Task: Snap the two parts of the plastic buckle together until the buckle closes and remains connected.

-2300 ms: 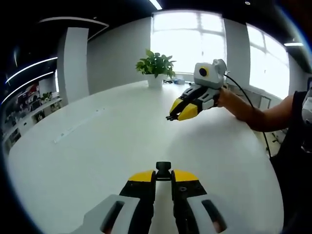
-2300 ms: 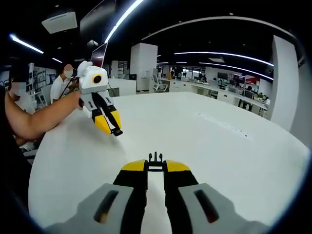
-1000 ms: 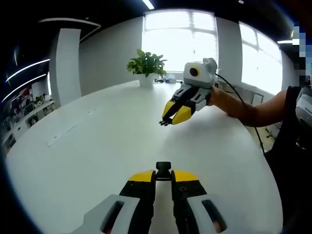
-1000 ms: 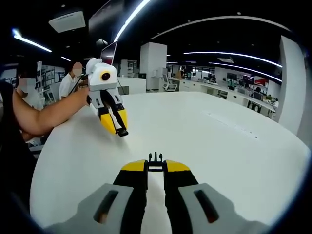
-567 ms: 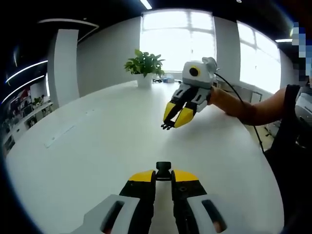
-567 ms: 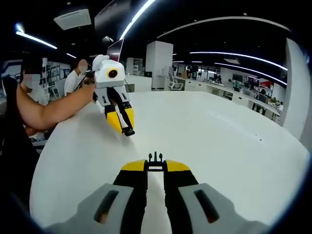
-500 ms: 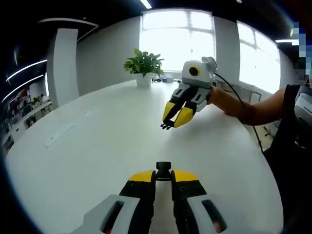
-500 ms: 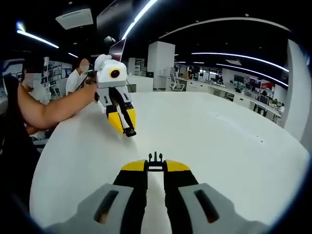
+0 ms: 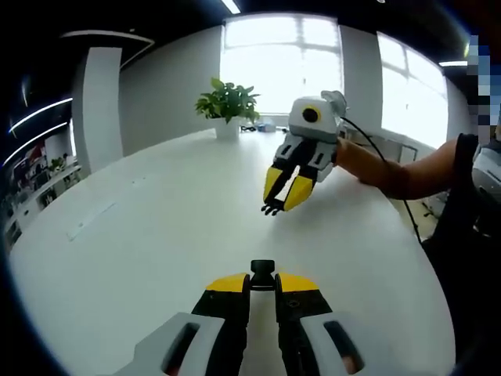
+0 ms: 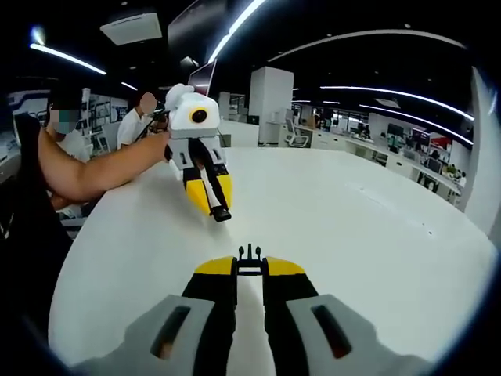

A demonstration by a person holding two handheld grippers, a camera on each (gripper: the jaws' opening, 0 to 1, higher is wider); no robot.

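White table (image 9: 141, 235) below. Left gripper (image 9: 262, 276) clamps the socket half of the buckle (image 9: 262, 269); right gripper (image 10: 250, 265) clamps the pronged half (image 10: 250, 252) – both held aloft, apart, tips angled toward each other, likely for mating. Right gripper at 1 o'clock in the left gripper view.
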